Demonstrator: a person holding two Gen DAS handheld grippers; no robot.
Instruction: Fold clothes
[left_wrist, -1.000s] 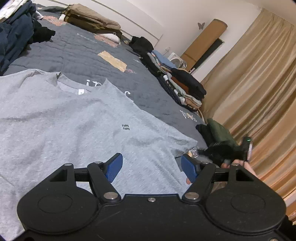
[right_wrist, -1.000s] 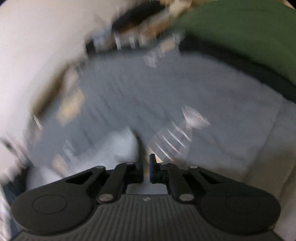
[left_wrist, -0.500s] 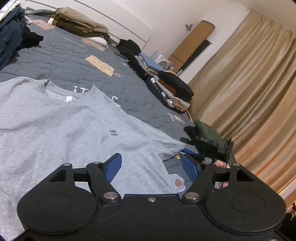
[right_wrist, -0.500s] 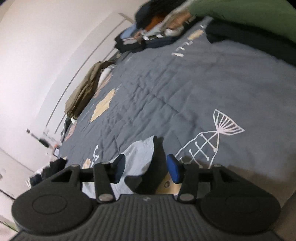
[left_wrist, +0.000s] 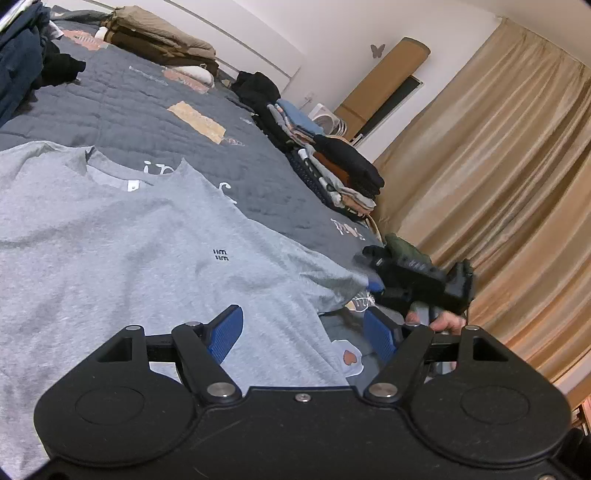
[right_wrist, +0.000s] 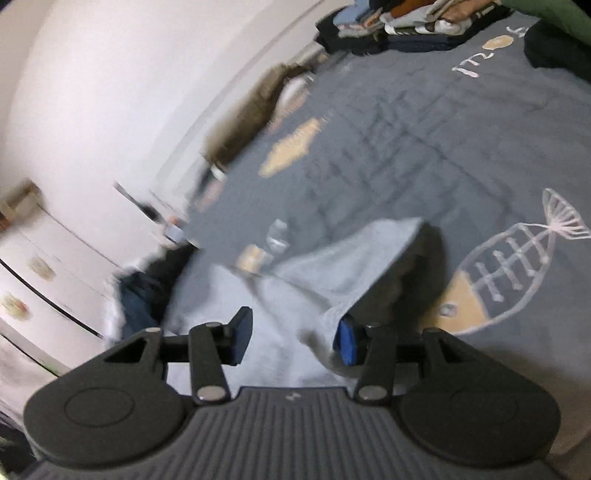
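A grey T-shirt (left_wrist: 122, 240) lies spread flat, front up, on a dark grey quilt (left_wrist: 155, 122). My left gripper (left_wrist: 306, 334) stands open just above the shirt's lower side edge, with nothing between its blue pads. The right gripper (left_wrist: 373, 282) shows in the left wrist view as a black tool at the tip of the shirt's sleeve, a hand under it. In the blurred right wrist view the right gripper (right_wrist: 293, 341) is open, and the grey sleeve (right_wrist: 354, 258) lies between and ahead of its fingers.
Stacks of folded clothes (left_wrist: 332, 166) line the quilt's far right edge. Brown folded items (left_wrist: 162, 37) sit by the wall, and dark blue garments (left_wrist: 18, 62) pile at the far left. Gold curtains (left_wrist: 498, 166) hang on the right. A white dresser (right_wrist: 44, 277) stands beyond the bed.
The right gripper went from shut to open and moved in onto the shirt's sleeve. The left gripper stayed open and shifted only slightly over the shirt.
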